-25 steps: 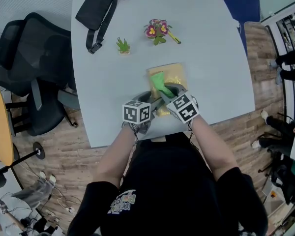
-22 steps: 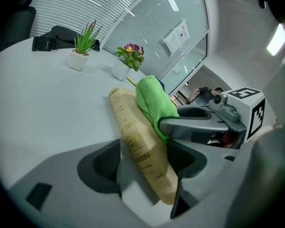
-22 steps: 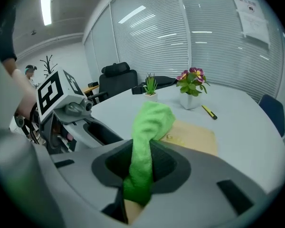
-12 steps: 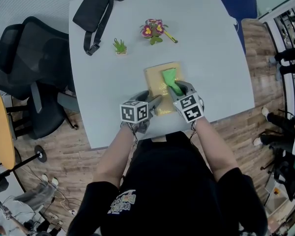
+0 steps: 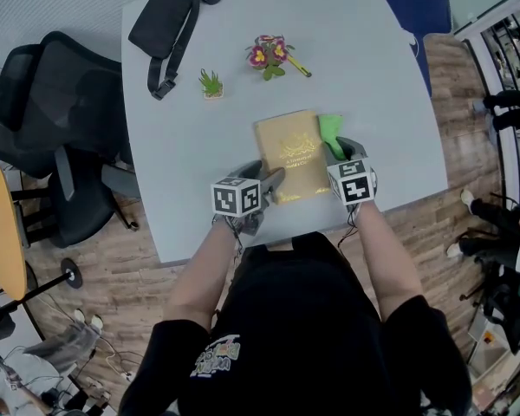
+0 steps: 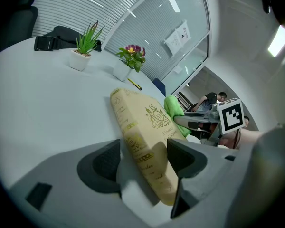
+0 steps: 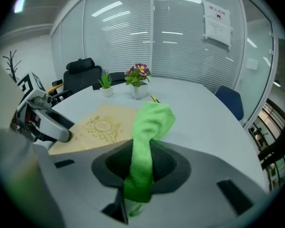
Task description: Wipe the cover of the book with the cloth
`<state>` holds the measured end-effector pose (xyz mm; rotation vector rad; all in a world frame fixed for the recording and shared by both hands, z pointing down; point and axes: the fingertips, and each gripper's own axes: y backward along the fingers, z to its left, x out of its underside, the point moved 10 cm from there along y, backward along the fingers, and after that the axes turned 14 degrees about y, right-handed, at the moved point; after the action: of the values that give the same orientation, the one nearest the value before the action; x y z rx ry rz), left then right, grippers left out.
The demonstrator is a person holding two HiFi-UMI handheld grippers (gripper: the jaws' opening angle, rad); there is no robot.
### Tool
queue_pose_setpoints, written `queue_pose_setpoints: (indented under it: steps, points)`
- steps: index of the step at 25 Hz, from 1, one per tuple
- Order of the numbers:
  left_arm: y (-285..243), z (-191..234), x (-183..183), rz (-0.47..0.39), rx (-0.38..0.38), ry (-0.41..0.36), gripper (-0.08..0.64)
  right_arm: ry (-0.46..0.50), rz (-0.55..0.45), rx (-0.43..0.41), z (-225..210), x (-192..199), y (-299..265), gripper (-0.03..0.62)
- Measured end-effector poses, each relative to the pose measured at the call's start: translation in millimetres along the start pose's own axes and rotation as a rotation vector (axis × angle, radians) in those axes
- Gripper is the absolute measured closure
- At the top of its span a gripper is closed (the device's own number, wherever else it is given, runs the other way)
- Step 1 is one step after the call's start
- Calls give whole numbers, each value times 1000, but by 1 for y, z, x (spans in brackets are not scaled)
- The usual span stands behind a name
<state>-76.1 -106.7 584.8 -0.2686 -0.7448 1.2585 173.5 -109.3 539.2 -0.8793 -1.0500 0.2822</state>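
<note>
Right gripper [image 5: 342, 152] carried its clamped cloth [image 5: 331, 130] rightward off the book [image 5: 293, 156]. Left gripper [image 5: 269, 182] pinched the book's edge, apparently to steady it.

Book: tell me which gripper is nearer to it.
Left. The left gripper has its jaws closed on the book at its near-left corner; the right gripper, holding the green cloth, is just off the book's right edge.
</note>
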Motion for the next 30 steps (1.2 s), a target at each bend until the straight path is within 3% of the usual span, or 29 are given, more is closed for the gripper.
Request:
queue_pose_setpoints:
  steps: [4, 9, 23, 30]
  points:
    - [0, 0, 0, 1, -4, -1, 265, -2, 2, 34, -8, -2, 1, 497]
    - [-1, 0, 0, 3, -5, 2, 265, 38, -75, 6, 4, -26, -2, 497]
    - [-1, -2, 0, -2, -7, 4, 265, 319, -140, -358, 86, -101, -42, 497]
    - [1, -2, 0, -11, -12, -1, 265, 336, -131, -382, 92, -100, -51, 497]
